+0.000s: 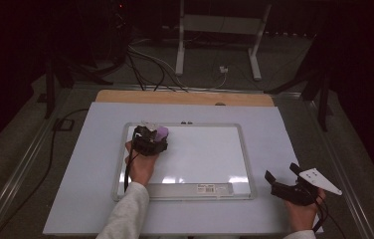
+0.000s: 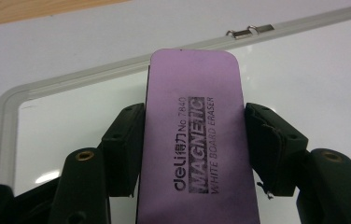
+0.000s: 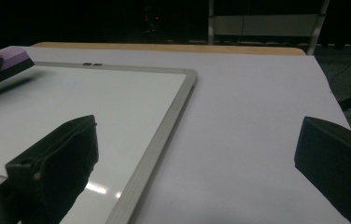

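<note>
Purple eraser (image 2: pixel 194 140) clamped in left hand-held gripper (image 2: pixel 194 144)

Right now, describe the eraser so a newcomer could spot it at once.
Start at the white table, then find the framed whiteboard lying on it. Over the board's far left corner, the left gripper grips the eraser between its jaws. It is the only purple thing there, a rounded block printed "MAGNETIC WHITE BOARD ERASER".

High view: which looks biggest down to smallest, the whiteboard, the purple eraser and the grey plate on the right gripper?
1. Whiteboard
2. Grey plate
3. Eraser, though the left gripper hides part of it, so the last two are unsure.
</note>
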`<action>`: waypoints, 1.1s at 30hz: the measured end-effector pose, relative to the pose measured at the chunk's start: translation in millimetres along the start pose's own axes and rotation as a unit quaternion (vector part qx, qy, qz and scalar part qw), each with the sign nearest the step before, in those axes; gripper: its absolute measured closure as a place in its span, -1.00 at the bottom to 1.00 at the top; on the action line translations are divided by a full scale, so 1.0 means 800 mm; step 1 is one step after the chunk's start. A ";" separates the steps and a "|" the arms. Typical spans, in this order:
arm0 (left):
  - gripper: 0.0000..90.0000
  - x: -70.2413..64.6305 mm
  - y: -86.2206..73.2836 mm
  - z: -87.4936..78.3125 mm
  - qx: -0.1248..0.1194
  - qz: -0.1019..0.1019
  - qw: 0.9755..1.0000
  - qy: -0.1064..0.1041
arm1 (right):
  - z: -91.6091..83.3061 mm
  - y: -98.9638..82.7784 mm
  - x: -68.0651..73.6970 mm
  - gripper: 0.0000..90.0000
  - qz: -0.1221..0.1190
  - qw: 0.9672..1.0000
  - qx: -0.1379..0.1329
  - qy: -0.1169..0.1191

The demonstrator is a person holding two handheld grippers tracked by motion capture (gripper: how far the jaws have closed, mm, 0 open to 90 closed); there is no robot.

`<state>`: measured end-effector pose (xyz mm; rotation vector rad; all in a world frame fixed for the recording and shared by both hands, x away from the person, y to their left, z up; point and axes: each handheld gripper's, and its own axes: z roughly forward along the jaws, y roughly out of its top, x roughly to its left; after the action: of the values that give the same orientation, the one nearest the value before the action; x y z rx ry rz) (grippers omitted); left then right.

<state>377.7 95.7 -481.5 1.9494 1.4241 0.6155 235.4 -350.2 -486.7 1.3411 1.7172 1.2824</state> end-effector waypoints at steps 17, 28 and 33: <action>-0.07 0.029 -0.001 -0.006 -0.002 -0.014 1.000 0.008 | 0.000 0.000 0.000 -1.00 0.002 1.000 0.000 0.002; -0.07 0.048 -0.004 -0.003 0.004 -0.026 0.999 0.023 | 0.001 -0.001 0.001 -1.00 0.000 1.000 0.001 0.004; -0.07 0.056 -0.006 0.003 0.009 -0.040 0.999 0.034 | 0.000 -0.001 0.000 -1.00 0.001 1.000 0.001 0.003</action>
<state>389.6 139.0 -486.3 1.8920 1.5463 0.6384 235.4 -349.9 -487.4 1.3410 1.7220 1.2873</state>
